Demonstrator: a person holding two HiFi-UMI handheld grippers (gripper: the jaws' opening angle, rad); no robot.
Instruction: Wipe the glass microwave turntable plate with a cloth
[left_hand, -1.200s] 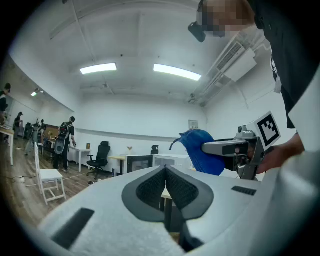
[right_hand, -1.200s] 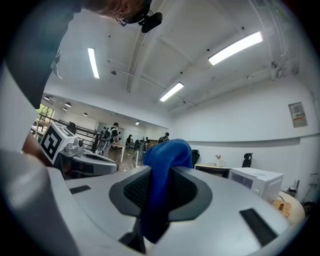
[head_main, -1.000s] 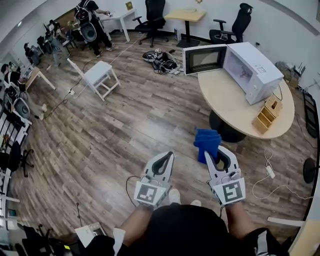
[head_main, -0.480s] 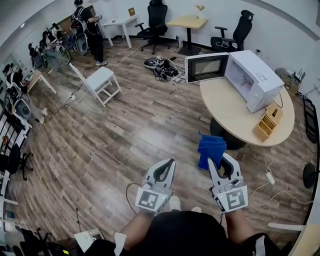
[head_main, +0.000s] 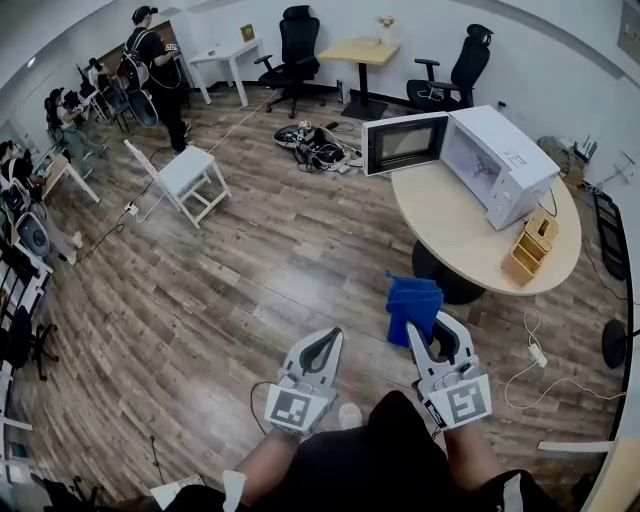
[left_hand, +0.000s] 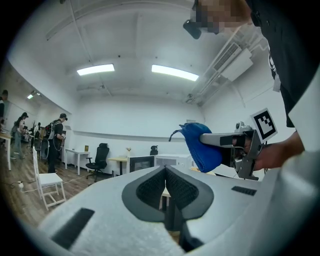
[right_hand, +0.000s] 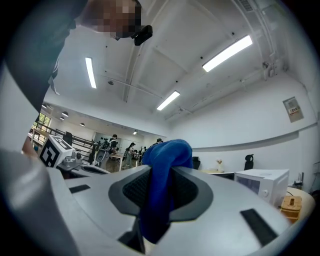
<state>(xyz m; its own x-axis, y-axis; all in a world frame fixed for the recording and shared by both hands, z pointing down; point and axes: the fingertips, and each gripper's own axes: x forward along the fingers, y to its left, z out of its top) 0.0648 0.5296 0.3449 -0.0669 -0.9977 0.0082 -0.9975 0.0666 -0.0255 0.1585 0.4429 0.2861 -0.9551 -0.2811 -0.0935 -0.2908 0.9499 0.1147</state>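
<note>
While a person stands on the brown wood-plank floor (head_main: 250, 260) with both forearms held out low and side by side, the grey two-jaw right gripper (head_main: 425, 330) is clamped on a bunched blue cloth (head_main: 412, 298). The cloth's long axis runs along the jaws. Its loose bulk bulges past the tips and points forward toward the table. Beside it and level with it, the matching left gripper (head_main: 333, 338) points the same way, its jaws pressed together at the tips with nothing between them. Both marker cubes face up.

Beyond the cloth stands a round light-wood table (head_main: 450, 225). It bears a small wooden organiser box (head_main: 525, 250) near its right edge and a white microwave oven (head_main: 515, 150) at its far side, whose door (head_main: 400, 143) is swung wide open to the left. The glass turntable plate cannot be picked out inside the cavity. Farther off, a white chair (head_main: 190, 170) sits on the floor and people (head_main: 150, 70) stand by desks along the back wall.
</note>
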